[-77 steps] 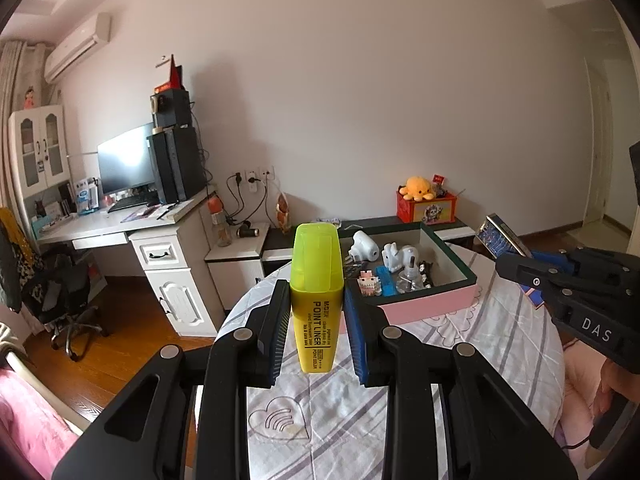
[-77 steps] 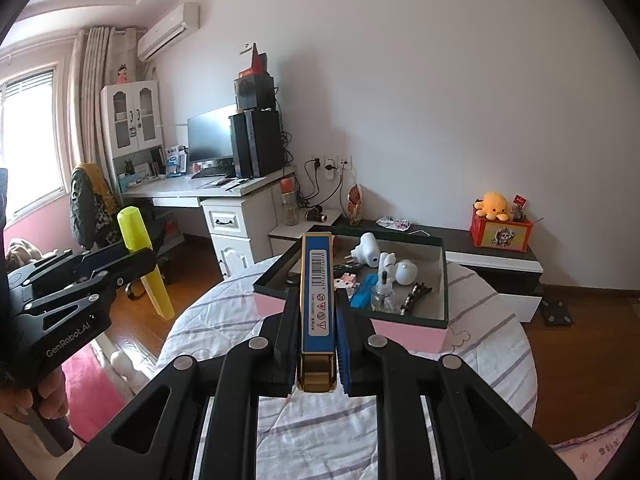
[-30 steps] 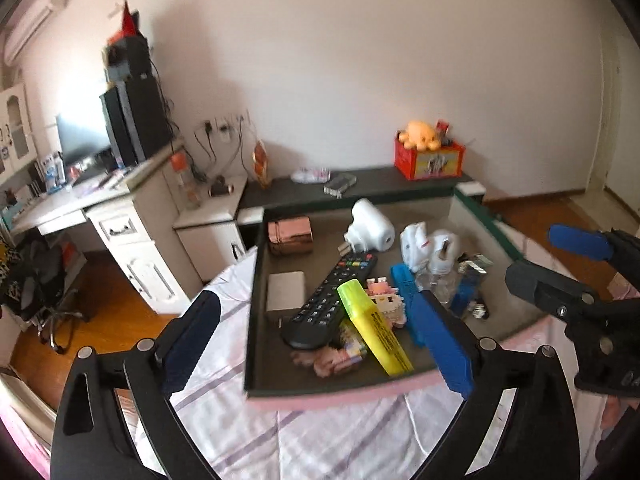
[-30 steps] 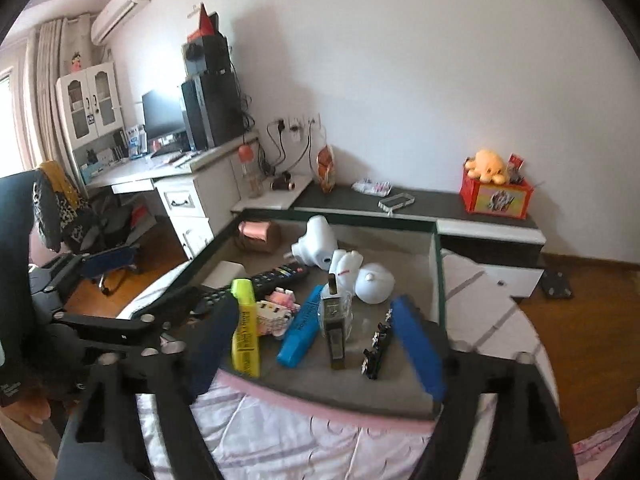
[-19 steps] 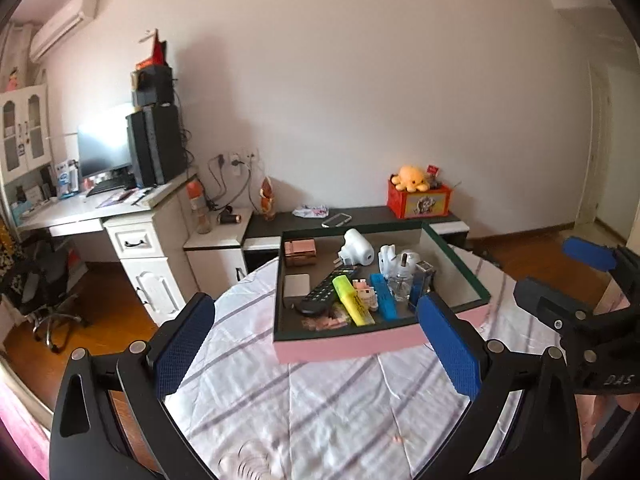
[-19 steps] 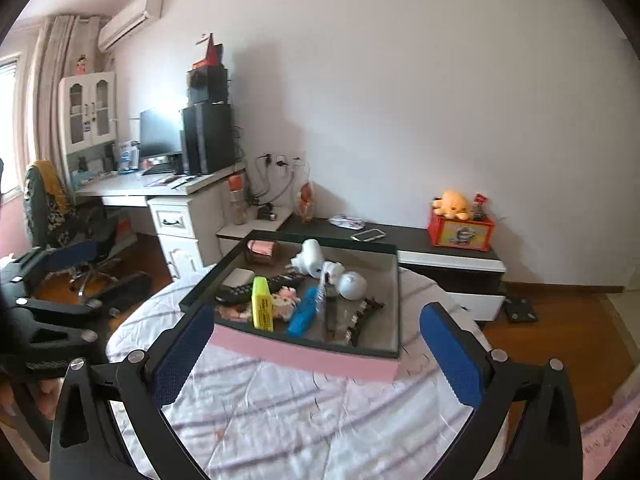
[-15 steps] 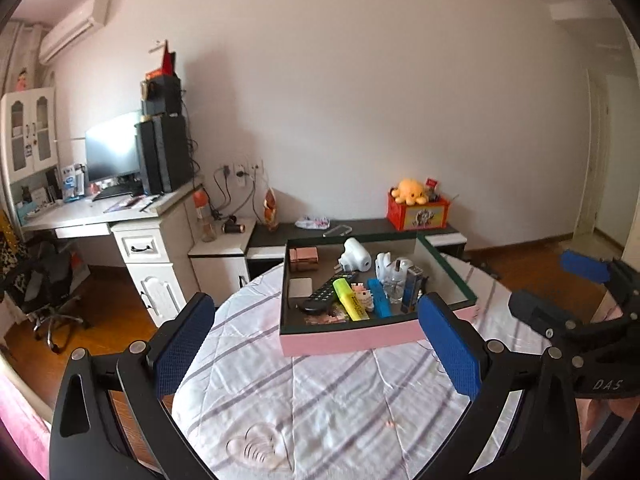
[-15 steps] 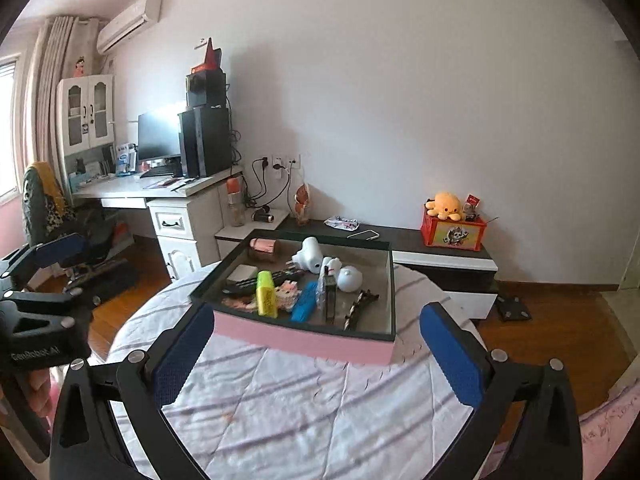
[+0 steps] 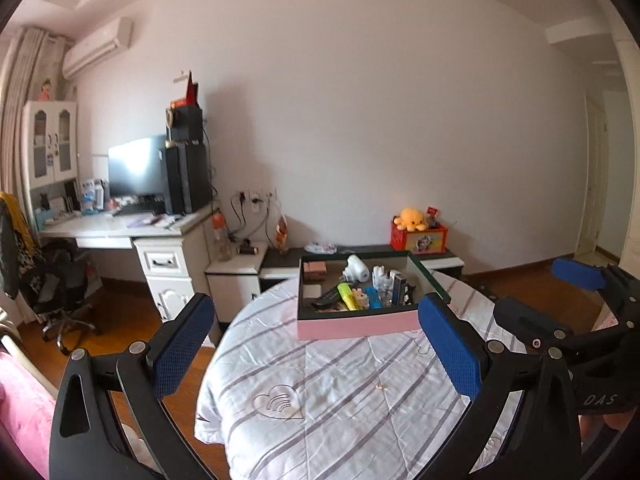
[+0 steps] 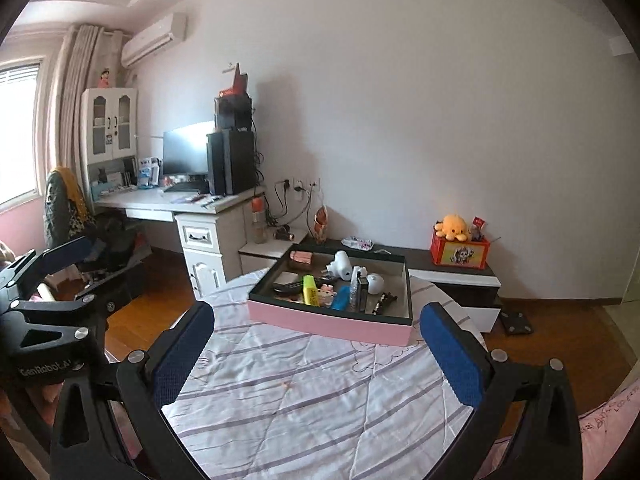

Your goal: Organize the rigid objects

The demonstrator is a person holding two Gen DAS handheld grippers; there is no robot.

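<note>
Round bench under a white quilted cloth with grey stripes and a heart motif; wooden floor, pale wall, white desk with monitor and speakers at left, low dark cabinet behind carrying a red box topped by an orange plush. On the bench's far side, a pink-walled tray with dark lining; inside it, a yellow highlighter, long axis running from the near wall toward the back, beside a black remote, a blue piece, a white plug and small bottles. My left tool released, blue pads wide apart, nothing between; my right tool likewise released and empty. Lettering: "DAS" on the right tool's body, "GenRobot.AI" on the left's; highlighter print too small to read.
</note>
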